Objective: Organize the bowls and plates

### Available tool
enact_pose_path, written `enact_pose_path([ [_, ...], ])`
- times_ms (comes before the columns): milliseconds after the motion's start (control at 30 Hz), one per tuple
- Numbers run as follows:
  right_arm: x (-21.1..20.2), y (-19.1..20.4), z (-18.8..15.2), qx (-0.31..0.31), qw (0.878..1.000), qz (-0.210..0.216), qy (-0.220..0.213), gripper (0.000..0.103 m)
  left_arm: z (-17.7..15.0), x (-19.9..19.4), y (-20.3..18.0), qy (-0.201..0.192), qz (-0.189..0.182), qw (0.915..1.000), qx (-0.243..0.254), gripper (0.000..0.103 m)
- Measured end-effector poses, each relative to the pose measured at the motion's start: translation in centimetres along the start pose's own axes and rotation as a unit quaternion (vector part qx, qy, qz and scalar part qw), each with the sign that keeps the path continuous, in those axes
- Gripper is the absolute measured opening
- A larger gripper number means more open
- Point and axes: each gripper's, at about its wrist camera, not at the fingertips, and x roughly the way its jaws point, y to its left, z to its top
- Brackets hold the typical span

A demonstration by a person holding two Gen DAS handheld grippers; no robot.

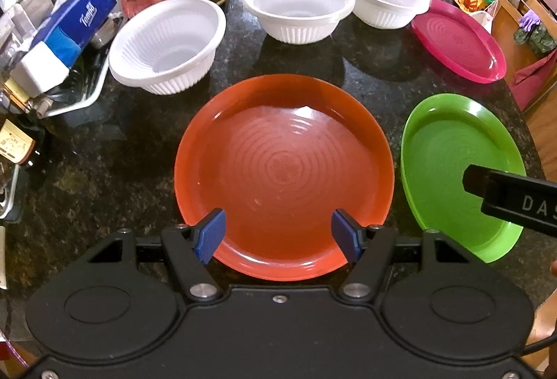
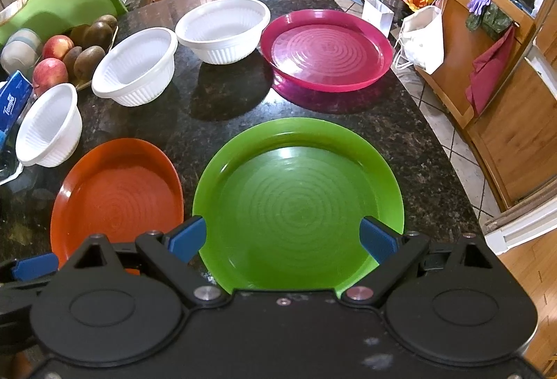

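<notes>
Nothing is stacked yet: the left tongs (image 1: 278, 234) gape apart over the orange plate (image 1: 283, 177) and the right tongs (image 2: 283, 239) likewise over the green plate (image 2: 299, 201) on the tabletop (image 2: 226, 100), so the next move likely means clamping a near rim.

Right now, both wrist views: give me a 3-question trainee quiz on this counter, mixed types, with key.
1. True or false: the white bowls are nested in one stack.
2. Multiple choice: the left gripper has its open jaws over which plate? A) orange plate B) green plate C) pink plate
3. Fill in: the right gripper is open and holds ____.

Key: 1 false, three stand apart; 2 A; 3 nothing.
</notes>
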Motion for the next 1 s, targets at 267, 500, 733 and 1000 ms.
enact_pose_path([
  [267,-0.4,0.1,-0.1,-0.001,1.000,0.007,-0.007,0.100,0.0,-0.1,0.0,-0.002,-0.001,1.0000,-0.002,0.068],
  [500,-0.7,0.2,-0.1,-0.005,1.000,0.010,-0.011,0.100,-0.1,-0.3,0.0,-0.005,-0.005,1.0000,-0.004,0.068],
  [733,-0.9,0.3,-0.1,-0.005,1.000,0.014,-0.016,0.100,-0.1,-0.5,0.0,-0.009,-0.005,0.9999,-0.004,0.068],
  [1000,-1.0,0.4,-0.1,-0.007,1.000,0.018,-0.018,0.100,-0.1,-0.6,0.2,-0.010,-0.008,0.9999,-0.011,0.068],
])
